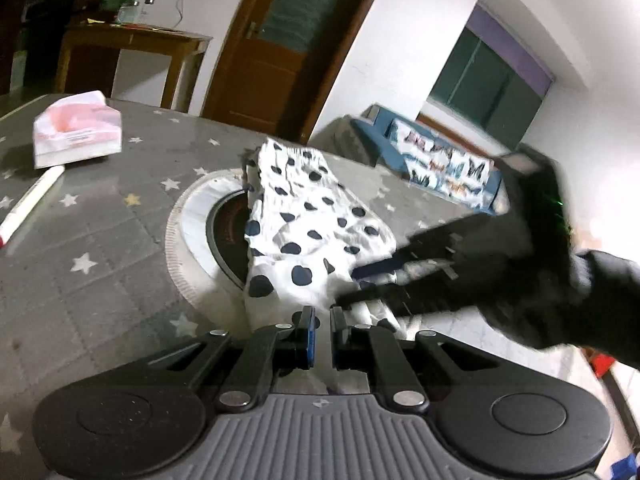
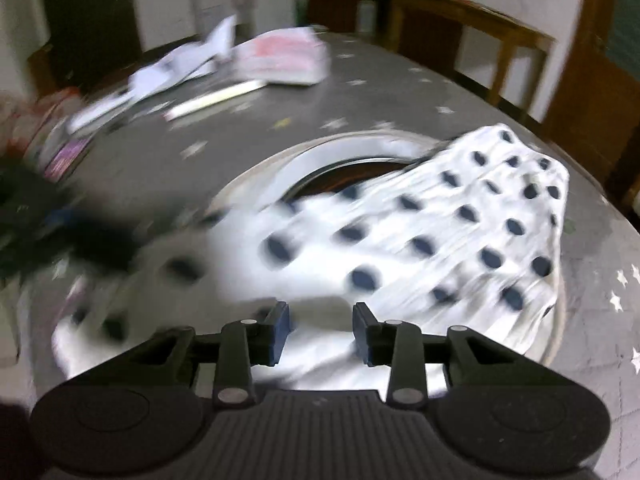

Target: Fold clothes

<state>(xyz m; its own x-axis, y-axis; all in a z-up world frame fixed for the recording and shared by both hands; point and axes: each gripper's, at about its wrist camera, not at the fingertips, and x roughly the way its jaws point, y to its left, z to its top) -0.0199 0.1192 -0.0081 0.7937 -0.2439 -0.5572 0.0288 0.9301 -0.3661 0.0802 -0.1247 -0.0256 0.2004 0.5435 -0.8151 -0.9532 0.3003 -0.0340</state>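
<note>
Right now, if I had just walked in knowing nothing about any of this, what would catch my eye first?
The white cloth with dark polka dots, heaped in the middle of the grey star-patterned table over a round inset. Next, the two black grippers closing in on it: the left gripper is nearly shut at the cloth's near edge, while the right gripper stands open above it. A pink and white tissue pack sits at the table's far left.

A round table under a grey star-printed cloth [image 1: 104, 240] carries a white navy-dotted garment [image 1: 304, 232], a pink-and-white tissue pack [image 1: 76, 130], a white pen [image 1: 30, 202] and loose papers [image 2: 168, 76].
</note>
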